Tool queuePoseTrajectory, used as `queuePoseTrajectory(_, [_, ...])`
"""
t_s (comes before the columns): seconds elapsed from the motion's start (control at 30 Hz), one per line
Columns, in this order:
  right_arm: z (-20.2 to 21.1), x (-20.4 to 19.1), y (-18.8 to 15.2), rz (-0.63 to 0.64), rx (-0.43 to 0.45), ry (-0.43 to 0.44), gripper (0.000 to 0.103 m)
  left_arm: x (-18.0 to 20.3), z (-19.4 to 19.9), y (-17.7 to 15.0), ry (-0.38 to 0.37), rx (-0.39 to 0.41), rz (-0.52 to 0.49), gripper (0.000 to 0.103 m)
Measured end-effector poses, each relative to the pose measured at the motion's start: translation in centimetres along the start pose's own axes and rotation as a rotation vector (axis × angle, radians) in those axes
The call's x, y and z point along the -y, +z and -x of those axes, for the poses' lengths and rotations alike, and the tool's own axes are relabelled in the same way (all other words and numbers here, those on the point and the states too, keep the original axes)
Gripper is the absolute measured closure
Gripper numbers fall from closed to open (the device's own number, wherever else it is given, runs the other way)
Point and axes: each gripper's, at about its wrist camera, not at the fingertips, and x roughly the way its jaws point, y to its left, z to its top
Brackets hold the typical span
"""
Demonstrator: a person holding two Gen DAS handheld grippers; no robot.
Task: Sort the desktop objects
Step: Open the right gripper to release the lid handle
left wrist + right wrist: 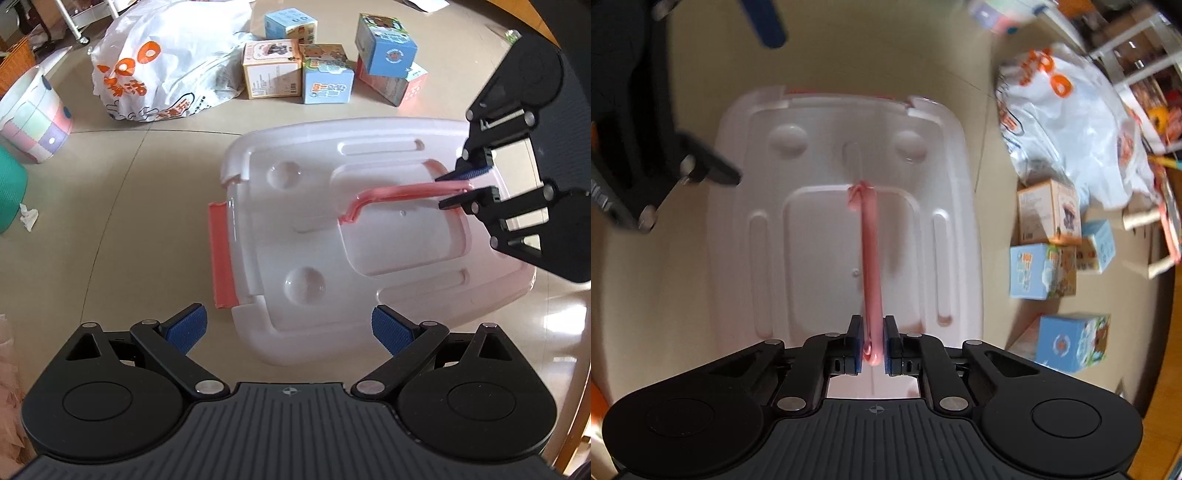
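A white plastic storage-box lid (317,236) (820,236) lies on the beige floor, with a pink side latch (221,254). Its pink carry handle (406,194) (870,266) is raised off the lid. My right gripper (873,338) (456,190) is shut on the end of that handle. My left gripper (288,330) is open and empty, hovering over the lid's near edge; its blue pads straddle the edge without touching. It shows at the upper left of the right wrist view (635,122).
Several small cartoon-printed boxes (325,70) (1049,243) sit on the floor beyond the lid. A white plastic bag with orange print (162,62) (1067,110) lies beside them. A pastel bucket (33,118) and crumpled tissue (27,216) are at the left.
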Motion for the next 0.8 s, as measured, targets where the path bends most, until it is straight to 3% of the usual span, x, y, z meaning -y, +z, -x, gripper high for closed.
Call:
queuePoseTrajectory(0.13, [0.5,0.1,-0.3,-0.056,0.008,0.056,0.066,-0.2,0.1,-0.2,0.005,-0.007,0.004,0.005])
queuePoseTrajectory(0.33, [4.0,0.7,-0.9,-0.161,0.081,0.043,0.052,-0.4,0.7,-0.5,0.028,-0.009,0.019,0.005])
queuePoseTrajectory(0.63, [9.1,1.1,-3.8,-0.370,0.104,-0.052,0.036,0.5,3.3,-1.4,0.022,0.031,0.017,0.005])
queuePoseTrajectory(0.8, [11.3,-0.2,-5.0,-0.456,0.105,-0.084,0.034,1.0,4.7,-2.5,0.009,0.044,0.039,0.005])
